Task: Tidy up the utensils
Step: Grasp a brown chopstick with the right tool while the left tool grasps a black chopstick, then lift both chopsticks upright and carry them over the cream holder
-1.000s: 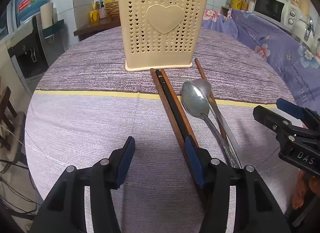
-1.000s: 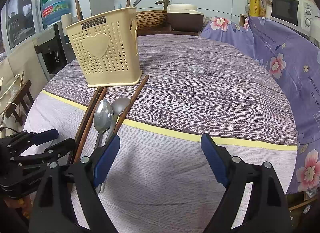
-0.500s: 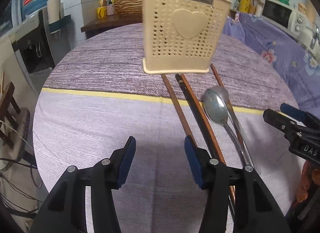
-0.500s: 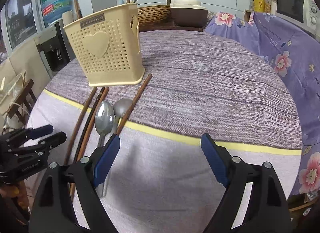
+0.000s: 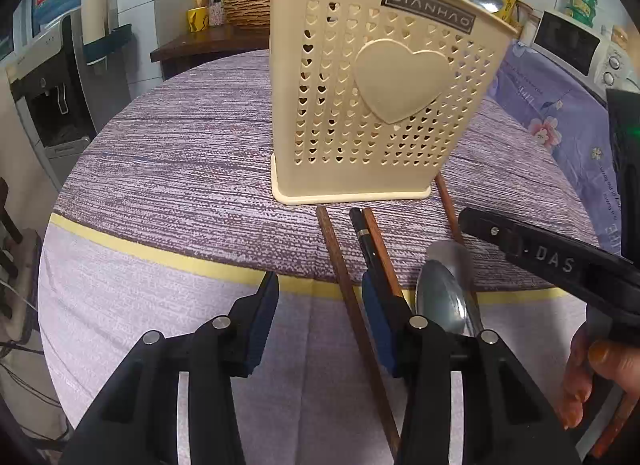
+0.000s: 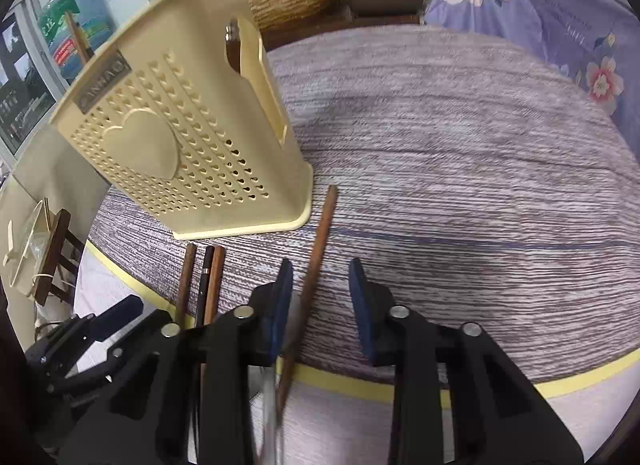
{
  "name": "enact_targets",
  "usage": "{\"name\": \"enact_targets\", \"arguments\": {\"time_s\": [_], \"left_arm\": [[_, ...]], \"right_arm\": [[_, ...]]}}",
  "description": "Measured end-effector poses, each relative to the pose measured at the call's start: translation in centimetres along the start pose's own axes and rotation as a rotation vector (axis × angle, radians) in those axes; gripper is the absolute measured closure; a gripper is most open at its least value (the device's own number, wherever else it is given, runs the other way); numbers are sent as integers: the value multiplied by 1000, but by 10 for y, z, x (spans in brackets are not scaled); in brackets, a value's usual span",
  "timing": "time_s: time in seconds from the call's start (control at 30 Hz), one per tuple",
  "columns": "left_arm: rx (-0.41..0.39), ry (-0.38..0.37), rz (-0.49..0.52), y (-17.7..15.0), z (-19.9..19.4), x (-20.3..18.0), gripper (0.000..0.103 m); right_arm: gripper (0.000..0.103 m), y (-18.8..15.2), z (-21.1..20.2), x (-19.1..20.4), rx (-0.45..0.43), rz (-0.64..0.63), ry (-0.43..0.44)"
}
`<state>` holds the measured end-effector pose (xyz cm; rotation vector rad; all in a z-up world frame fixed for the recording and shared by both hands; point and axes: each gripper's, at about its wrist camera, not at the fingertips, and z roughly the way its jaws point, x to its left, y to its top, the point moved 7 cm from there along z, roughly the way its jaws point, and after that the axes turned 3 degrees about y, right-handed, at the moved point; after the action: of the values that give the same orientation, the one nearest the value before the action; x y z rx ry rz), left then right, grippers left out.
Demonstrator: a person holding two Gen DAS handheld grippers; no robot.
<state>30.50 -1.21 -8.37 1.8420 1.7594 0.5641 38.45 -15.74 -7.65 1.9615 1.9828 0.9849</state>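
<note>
A cream perforated utensil holder (image 5: 380, 105) (image 6: 192, 145) stands on the round table, with a few utensils sticking out of its top. In front of it lie several brown and black chopsticks (image 5: 372, 249) and two steel spoons (image 5: 444, 293). My left gripper (image 5: 320, 321) hovers over them with its jaws closing. One lone brown chopstick (image 5: 344, 285) runs between its pads, and neither pad presses it. My right gripper (image 6: 320, 301) is also closing. Another brown chopstick (image 6: 320, 241) passes between its pads close to the left one, with the right pad clear of it.
A purple floral cloth (image 6: 560, 25) covers the counter at the right, where a microwave (image 5: 568, 45) stands. A water dispenser (image 5: 52, 85) and a wooden stool (image 6: 52, 249) are off the table's left side. A wicker basket (image 6: 296, 1) sits behind the holder. A person's hand (image 5: 580, 385) holds the right gripper.
Both grippers have moved forward toward the holder. The right jaws have narrowed a lot around the single chopstick, the left jaws a little. One brown chopstick has shifted apart from the other two.
</note>
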Motion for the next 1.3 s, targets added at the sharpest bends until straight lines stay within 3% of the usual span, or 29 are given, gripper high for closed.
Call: {"name": "enact_targets", "arguments": {"time_s": [0.37, 0.5, 0.77, 1.03, 1.2, 1.3], "left_arm": [[14, 5, -17, 3, 12, -3, 65], [13, 57, 32, 10, 19, -6, 69], [11, 94, 66, 19, 26, -6, 93], [6, 69, 46, 13, 20, 13, 94], [3, 58, 19, 16, 20, 20, 95], [-10, 29, -9, 18, 15, 26, 95]], "right_arm": [[86, 15, 20, 3, -9, -43, -134], [93, 22, 25, 2, -12, -62, -164], [94, 31, 28, -7, -13, -39, -124], [94, 27, 13, -30, -31, 11, -82], [94, 29, -11, -41, -94, -6, -109], [94, 27, -30, -45, -131, 18, -63]]}}
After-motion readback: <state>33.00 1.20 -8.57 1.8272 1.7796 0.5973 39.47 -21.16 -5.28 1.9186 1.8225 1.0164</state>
